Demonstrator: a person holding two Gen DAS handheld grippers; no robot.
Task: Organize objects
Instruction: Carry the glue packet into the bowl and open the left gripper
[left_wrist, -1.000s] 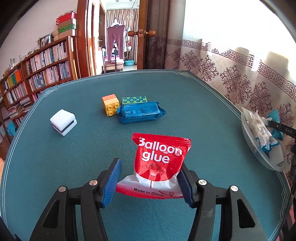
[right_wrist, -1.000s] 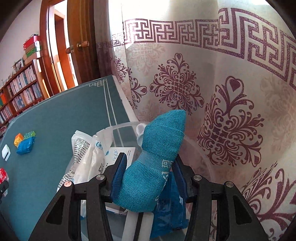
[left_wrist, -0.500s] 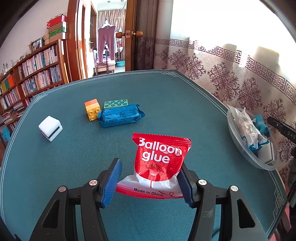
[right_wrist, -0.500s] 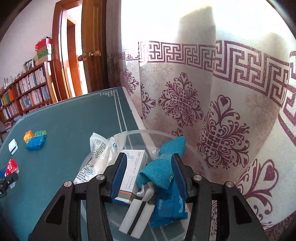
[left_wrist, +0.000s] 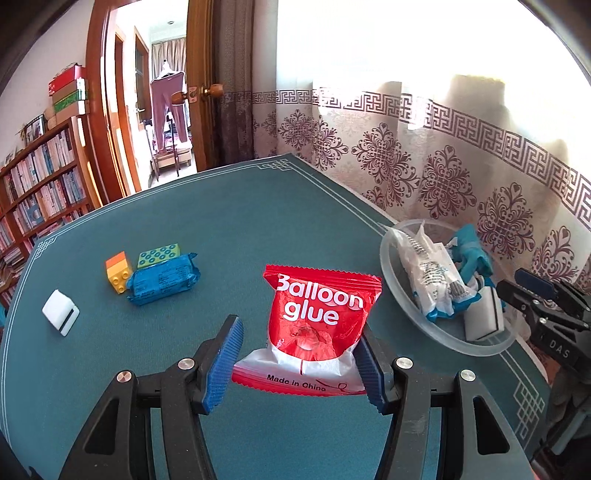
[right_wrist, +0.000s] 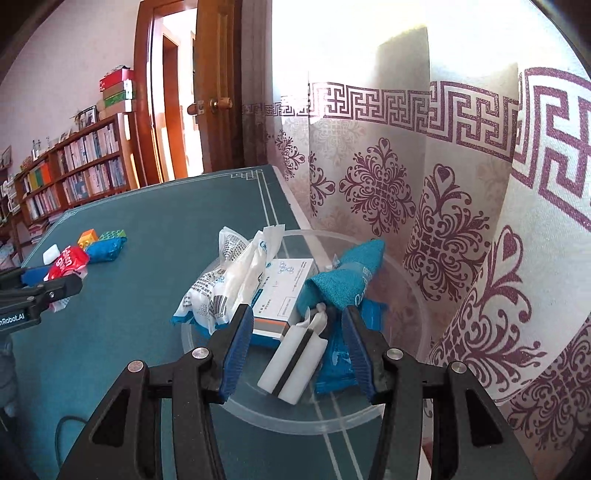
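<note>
Left wrist view: the left gripper (left_wrist: 299, 363) is clamped on a red packet (left_wrist: 319, 325) above the bench (left_wrist: 229, 229). Off to its right, the right gripper (right_wrist: 297, 350) hangs with fingers apart over a clear bowl (right_wrist: 406, 373), gripping nothing.

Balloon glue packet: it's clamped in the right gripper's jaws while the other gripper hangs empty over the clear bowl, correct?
Not quite: the balloon glue packet is in the left gripper, as the left wrist view shows. It is the right gripper that hangs empty over the clear bowl, seen in the right wrist view.
</note>
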